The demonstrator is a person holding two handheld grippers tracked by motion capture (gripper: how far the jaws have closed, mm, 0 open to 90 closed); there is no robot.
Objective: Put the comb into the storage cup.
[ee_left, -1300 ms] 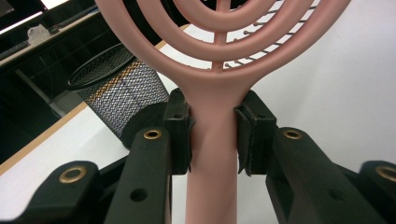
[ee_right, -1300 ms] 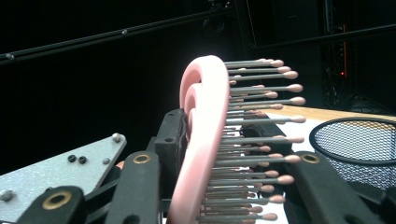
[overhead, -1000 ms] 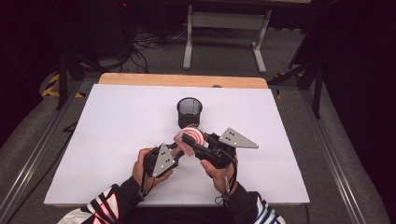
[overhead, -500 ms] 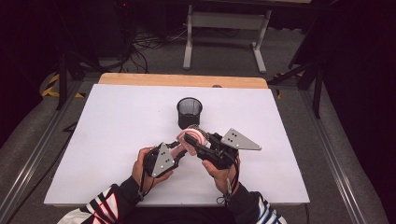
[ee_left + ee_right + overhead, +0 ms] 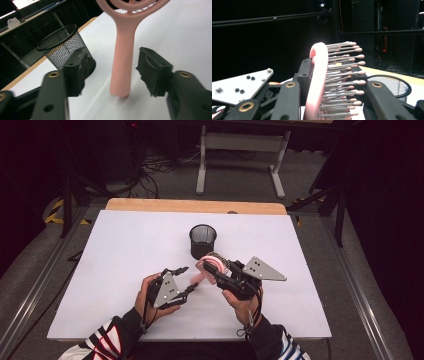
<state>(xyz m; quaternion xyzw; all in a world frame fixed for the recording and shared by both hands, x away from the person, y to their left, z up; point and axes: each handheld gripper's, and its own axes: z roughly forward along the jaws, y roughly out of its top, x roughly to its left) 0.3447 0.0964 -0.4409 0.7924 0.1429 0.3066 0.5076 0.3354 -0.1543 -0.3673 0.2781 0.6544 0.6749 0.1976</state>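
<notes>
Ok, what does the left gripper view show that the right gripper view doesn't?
Left gripper view: the pink brush's handle standing between the open left gripper, its end on the white table. Right gripper view: the brush's bristles in profile, the head clamped in the right gripper, plus a grey plate. Both: the brush and the black mesh cup.

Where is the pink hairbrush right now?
In the high view the pink hairbrush is near the table's middle, just in front of the black mesh cup, its head clamped in the right gripper.
</notes>
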